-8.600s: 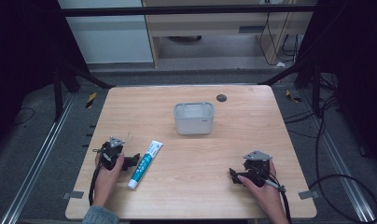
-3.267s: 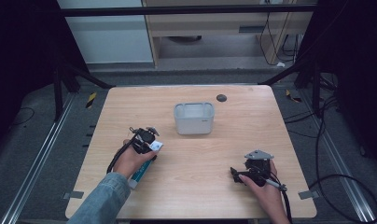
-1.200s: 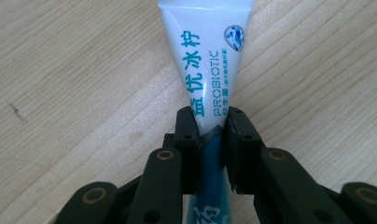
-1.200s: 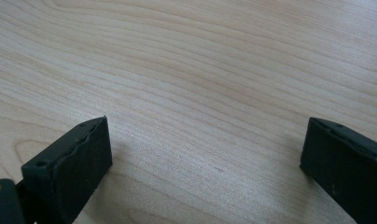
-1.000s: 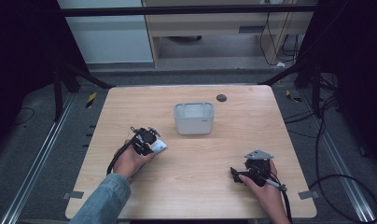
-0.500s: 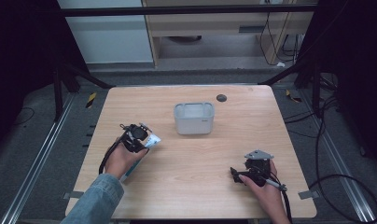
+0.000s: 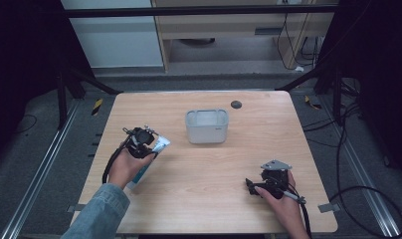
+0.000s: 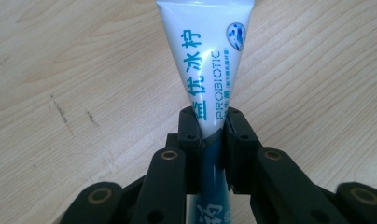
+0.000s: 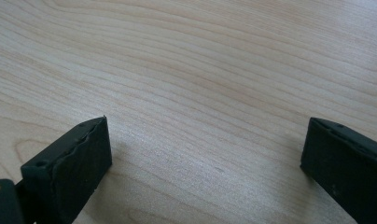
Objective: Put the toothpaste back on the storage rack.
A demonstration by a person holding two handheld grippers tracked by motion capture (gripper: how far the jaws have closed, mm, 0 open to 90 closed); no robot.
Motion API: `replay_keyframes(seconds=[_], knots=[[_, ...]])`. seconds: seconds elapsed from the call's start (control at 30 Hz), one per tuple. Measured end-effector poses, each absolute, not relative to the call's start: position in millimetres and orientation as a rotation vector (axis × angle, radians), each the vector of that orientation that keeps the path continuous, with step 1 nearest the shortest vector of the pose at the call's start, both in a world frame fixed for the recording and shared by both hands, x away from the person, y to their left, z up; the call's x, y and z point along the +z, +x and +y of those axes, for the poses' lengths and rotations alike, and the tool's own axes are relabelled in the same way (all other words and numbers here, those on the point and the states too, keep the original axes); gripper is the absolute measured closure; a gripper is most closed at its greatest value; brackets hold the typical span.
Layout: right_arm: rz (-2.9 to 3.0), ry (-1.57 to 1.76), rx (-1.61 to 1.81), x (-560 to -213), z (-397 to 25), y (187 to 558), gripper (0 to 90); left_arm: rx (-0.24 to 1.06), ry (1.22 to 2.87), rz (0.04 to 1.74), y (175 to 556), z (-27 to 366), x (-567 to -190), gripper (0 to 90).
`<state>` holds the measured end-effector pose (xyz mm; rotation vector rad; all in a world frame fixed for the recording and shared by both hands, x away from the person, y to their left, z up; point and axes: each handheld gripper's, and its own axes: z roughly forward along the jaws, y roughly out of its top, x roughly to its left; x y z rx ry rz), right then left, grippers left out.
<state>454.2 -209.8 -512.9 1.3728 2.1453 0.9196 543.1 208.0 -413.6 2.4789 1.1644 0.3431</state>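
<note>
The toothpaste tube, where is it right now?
In the high view the toothpaste tube sits at the table's left, clamped in the left gripper, left of the clear container.

Lab: framed wooden table [image 7: 204, 169], floor rails [image 7: 37, 172], loose cables [image 7: 358, 164].

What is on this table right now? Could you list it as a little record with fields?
Table: wooden table
Left gripper: fingers shut on a white toothpaste tube
Tube: crimped flat end points away from the gripper
Right gripper: fingers open, nothing between them, low over the wood
Middle of table: clear tub
Far edge: small dark disc
</note>
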Motion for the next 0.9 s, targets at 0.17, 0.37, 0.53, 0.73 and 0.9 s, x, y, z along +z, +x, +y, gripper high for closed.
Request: replay_keyframes(seconds=[0.17,0.37,0.53,0.73,0.9], knots=[[2.144,1.376,0.920,-513,-210,454,2.0,0.355,2.458,1.147,544,205,-406,78.5],[2.144,1.375,0.920,-513,-210,454,2.0,0.378,2.433,1.133,545,203,-398,78.5],[2.144,1.376,0.920,-513,-210,454,2.0,0.407,2.397,1.123,545,202,-392,78.5],[2.144,1.376,0.917,-513,-210,454,2.0,0.405,2.374,1.106,546,200,-388,78.5],[2.144,1.376,0.920,-513,-210,454,2.0,0.417,2.368,1.084,547,195,-383,78.5]])
